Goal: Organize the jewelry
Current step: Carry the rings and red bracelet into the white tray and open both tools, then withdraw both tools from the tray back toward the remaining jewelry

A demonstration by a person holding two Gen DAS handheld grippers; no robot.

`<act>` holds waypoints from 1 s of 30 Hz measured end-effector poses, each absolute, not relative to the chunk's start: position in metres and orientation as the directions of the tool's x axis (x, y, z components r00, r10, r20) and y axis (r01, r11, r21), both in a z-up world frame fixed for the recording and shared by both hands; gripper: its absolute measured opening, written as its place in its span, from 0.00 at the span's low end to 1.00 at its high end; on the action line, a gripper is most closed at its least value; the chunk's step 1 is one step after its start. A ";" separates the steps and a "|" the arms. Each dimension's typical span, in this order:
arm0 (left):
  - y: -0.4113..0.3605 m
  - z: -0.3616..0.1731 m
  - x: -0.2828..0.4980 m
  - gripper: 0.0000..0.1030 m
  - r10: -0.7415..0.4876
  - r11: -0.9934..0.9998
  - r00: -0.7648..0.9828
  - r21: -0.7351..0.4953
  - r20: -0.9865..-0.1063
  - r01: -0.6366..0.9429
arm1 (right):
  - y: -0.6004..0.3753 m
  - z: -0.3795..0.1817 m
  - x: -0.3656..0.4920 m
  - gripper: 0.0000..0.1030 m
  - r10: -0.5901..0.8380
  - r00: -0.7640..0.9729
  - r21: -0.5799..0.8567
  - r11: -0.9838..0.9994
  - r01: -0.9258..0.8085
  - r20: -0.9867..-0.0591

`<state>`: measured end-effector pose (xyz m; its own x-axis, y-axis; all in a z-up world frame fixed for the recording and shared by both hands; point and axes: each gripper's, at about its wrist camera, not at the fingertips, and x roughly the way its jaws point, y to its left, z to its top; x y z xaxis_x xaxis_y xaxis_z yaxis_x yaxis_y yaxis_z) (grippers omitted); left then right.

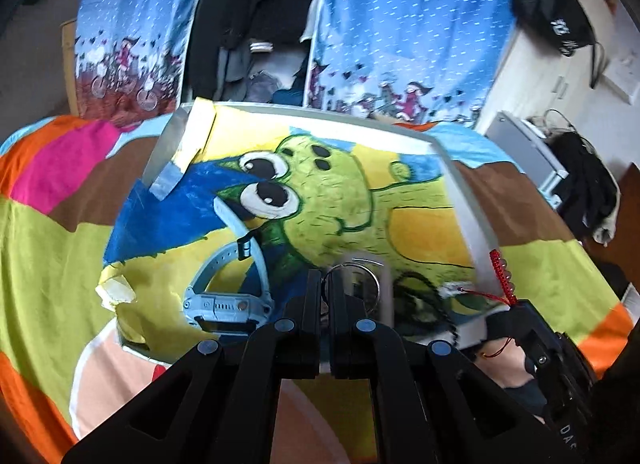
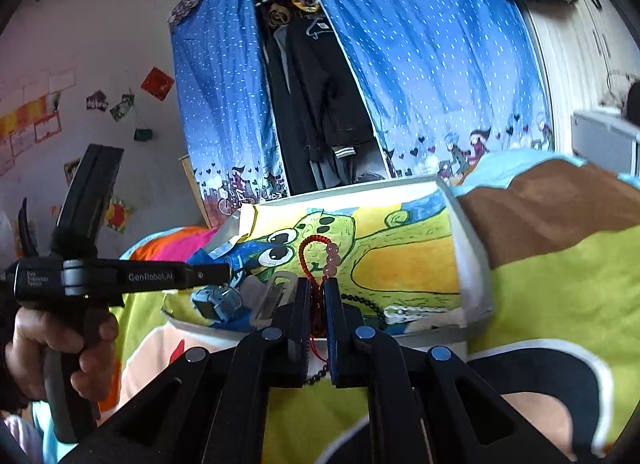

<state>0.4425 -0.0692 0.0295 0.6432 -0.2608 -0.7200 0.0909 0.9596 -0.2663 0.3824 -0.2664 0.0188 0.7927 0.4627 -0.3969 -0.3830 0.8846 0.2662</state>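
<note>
Left gripper (image 1: 326, 284) is sitting low centre of the left wrist view, its fingers (image 1: 313, 296) pinching a thin silver ring (image 1: 362, 270) over a clear, blurred little case (image 1: 382, 288). Right gripper (image 2: 317, 296) is showing low centre of the right wrist view, fingers (image 2: 334, 304) pinching the red cord bracelet (image 2: 318, 260), whose loop is standing up above the tips with pink beads (image 2: 332, 260) on its right side. In the left view the same bracelet is appearing at the right edge of the painting, held by the other tool. A painted canvas (image 1: 420, 232) of a green cartoon creature is lying flat on a multicoloured blanket (image 1: 52, 244), serving as the work surface. On it, lower left in the left view, a light-blue watch (image 1: 228, 300) is resting on its side with the strap curved upward. A black beaded bracelet (image 2: 362, 301) is lying on the canvas just right of the right fingers, beside a small white item too blurred to identify. A hand (image 2: 60, 348) is gripping the left tool's handle at the left edge of the right view. Blue dotted curtains (image 2: 420, 63) are hanging behind.
</note>
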 end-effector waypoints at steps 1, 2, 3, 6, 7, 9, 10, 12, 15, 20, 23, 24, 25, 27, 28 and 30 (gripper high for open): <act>-0.068 0.026 0.446 0.01 -0.256 0.960 0.637 -0.266 -0.727 0.083 | -0.266 0.014 0.388 0.07 0.464 0.791 0.279 0.883 -0.377 -0.400; -0.068 0.024 0.449 0.01 -0.255 0.960 0.636 -0.267 -0.728 0.079 | -0.266 0.009 0.392 0.07 0.465 0.788 0.294 0.881 -0.370 -0.404; -0.067 0.020 0.452 0.01 -0.258 0.960 0.625 -0.271 -0.737 0.076 | -0.266 0.004 0.396 0.07 0.463 0.785 0.308 0.881 -0.359 -0.411; -0.066 0.016 0.459 0.01 -0.266 0.957 0.611 -0.279 -0.746 0.076 | -0.267 -0.006 0.401 0.07 0.454 0.787 0.322 0.884 -0.338 -0.419; -0.065 0.014 0.460 0.01 -0.265 0.958 0.608 -0.276 -0.749 0.078 | -0.267 -0.009 0.402 0.07 0.446 0.789 0.318 0.888 -0.331 -0.423; -0.064 0.011 0.461 0.01 -0.266 0.958 0.601 -0.278 -0.754 0.076 | -0.267 -0.014 0.404 0.07 0.441 0.787 0.322 0.890 -0.323 -0.431; -0.063 0.010 0.461 0.01 -0.268 0.957 0.597 -0.279 -0.756 0.077 | -0.267 -0.016 0.404 0.07 0.440 0.786 0.323 0.891 -0.320 -0.434; -0.064 0.008 0.460 0.01 -0.260 0.961 0.597 -0.264 -0.759 0.083 | -0.266 -0.018 0.403 0.08 0.433 0.787 0.309 0.896 -0.320 -0.440; -0.069 0.010 0.457 0.02 -0.248 0.965 0.612 -0.244 -0.751 0.092 | -0.265 -0.018 0.401 0.10 0.422 0.791 0.286 0.903 -0.322 -0.442; -0.071 0.009 0.453 0.08 -0.235 0.969 0.598 -0.235 -0.766 0.080 | -0.268 -0.016 0.396 0.12 0.405 0.799 0.269 0.911 -0.312 -0.444; -0.066 0.014 0.445 0.34 -0.245 0.963 0.613 -0.260 -0.751 0.068 | -0.277 -0.010 0.389 0.22 0.391 0.809 0.271 0.916 -0.296 -0.439; -0.066 0.017 0.442 0.39 -0.252 0.961 0.620 -0.270 -0.743 0.068 | -0.280 -0.007 0.386 0.25 0.385 0.814 0.270 0.918 -0.290 -0.435; -0.065 0.021 0.436 0.47 -0.249 0.960 0.634 -0.272 -0.733 0.062 | -0.284 -0.004 0.382 0.31 0.376 0.821 0.268 0.921 -0.282 -0.429; -0.066 0.027 0.429 0.55 -0.232 0.964 0.653 -0.262 -0.721 0.053 | -0.290 0.005 0.376 0.39 0.362 0.832 0.260 0.927 -0.272 -0.420; -0.066 0.030 0.424 0.56 -0.232 0.963 0.661 -0.265 -0.714 0.052 | -0.292 0.008 0.373 0.45 0.356 0.836 0.256 0.929 -0.268 -0.418; -0.066 0.035 0.416 0.56 -0.234 0.962 0.666 -0.268 -0.709 0.052 | -0.296 0.016 0.368 0.53 0.346 0.844 0.252 0.932 -0.260 -0.410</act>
<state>0.4162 -0.0665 0.0355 0.6657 -0.2336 -0.7087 0.0520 0.9619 -0.2683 0.3678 -0.2959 0.0159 0.8438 0.3460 -0.4104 -0.2598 0.9323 0.2517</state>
